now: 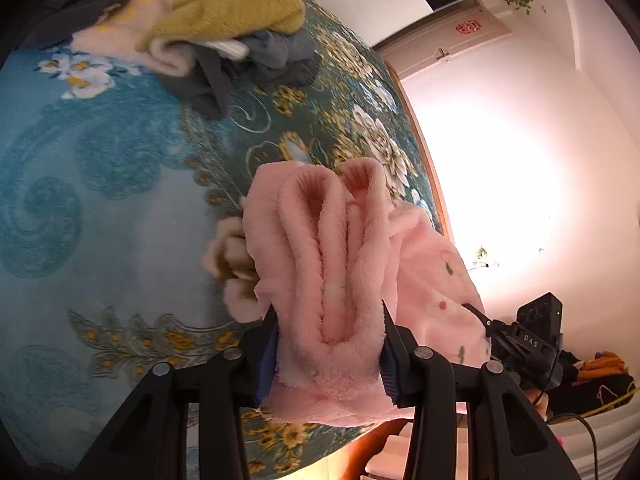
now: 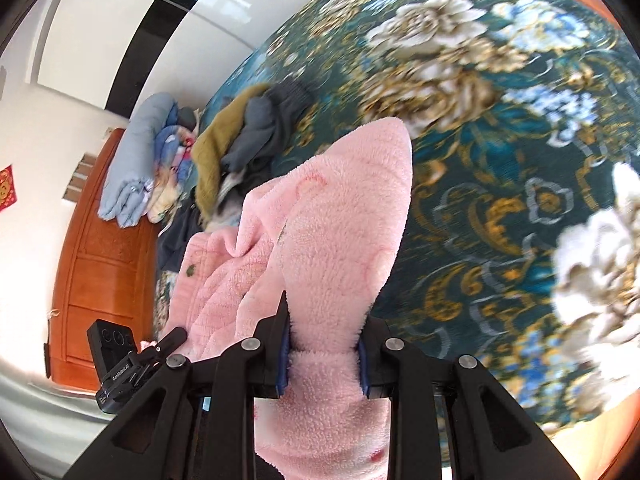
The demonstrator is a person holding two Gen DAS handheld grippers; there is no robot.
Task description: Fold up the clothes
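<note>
Left wrist view: a pile of clothes (image 1: 208,36) lies toward the far edge of the bed (image 1: 100,200), which is covered by a blue floral blanket. The pile holds a mustard knit, a cream piece, grey pieces and a dark one, all overlapping. Nearer the right edge of the bed, the left gripper (image 1: 328,344) has its fingers closed on a bunched fold of the pink fleece garment (image 1: 320,248); the blue pads press the fabric from both sides. The garment stands up in ridges between the fingers and drapes rightward past the edge of the bed. Just right of it the other gripper, black, is partly visible.

Right wrist view: a wooden headboard (image 2: 100,264) stands at the left, with rolled bedding (image 2: 136,168) at its foot. The same pile (image 2: 248,136) lies beside that bedding on the bed (image 2: 500,200), well apart from the near edge. The right gripper (image 2: 323,354) has its fingers clamped narrow on a thick gather of the pink garment (image 2: 320,240). The fabric is lifted off the blanket here, rising to a rounded point and spilling leftward to the left gripper (image 2: 160,350), whose tip touches it.
</note>
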